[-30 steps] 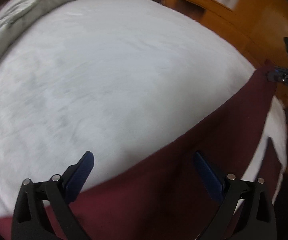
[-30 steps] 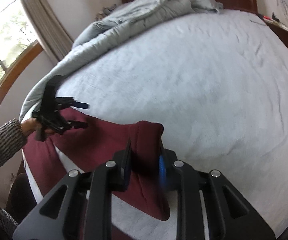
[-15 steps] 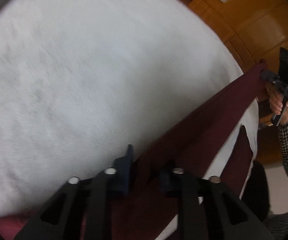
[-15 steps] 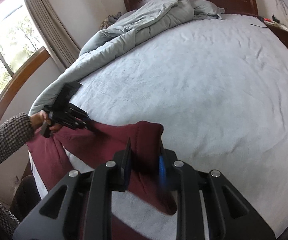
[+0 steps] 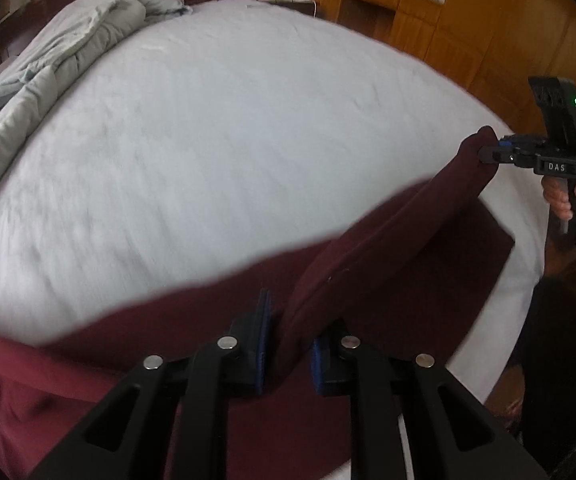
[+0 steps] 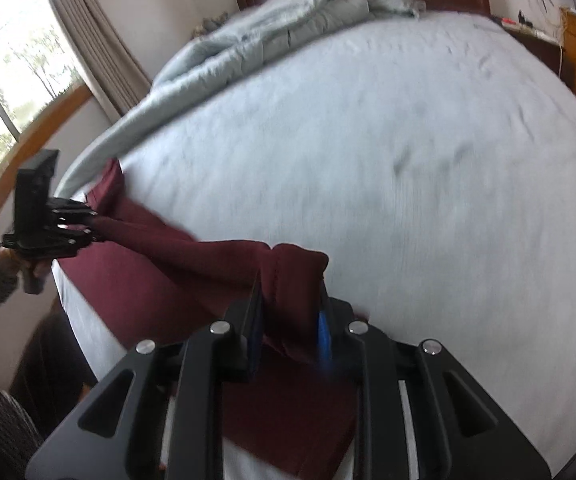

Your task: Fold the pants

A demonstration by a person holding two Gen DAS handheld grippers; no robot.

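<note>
While pinched between both grippers point(image 5: 288, 344) point(image 6: 289, 320), the pants point(image 5: 387, 240) stretch over the bed point(image 5: 208, 140).

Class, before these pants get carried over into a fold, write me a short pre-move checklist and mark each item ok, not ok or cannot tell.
1. Left gripper clamped on pants: ok.
2. Right gripper clamped on pants: ok.
3. Fabric between the two grippers lifted off the bed: ok.
4. Bed ahead free of clutter: ok; the blanket lies at the far side.
5. Lower layer lying flat: cannot tell.

maroon pants point(image 5: 403, 248) w/ top edge lifted taut, rest draped over bed's near edge.
</note>
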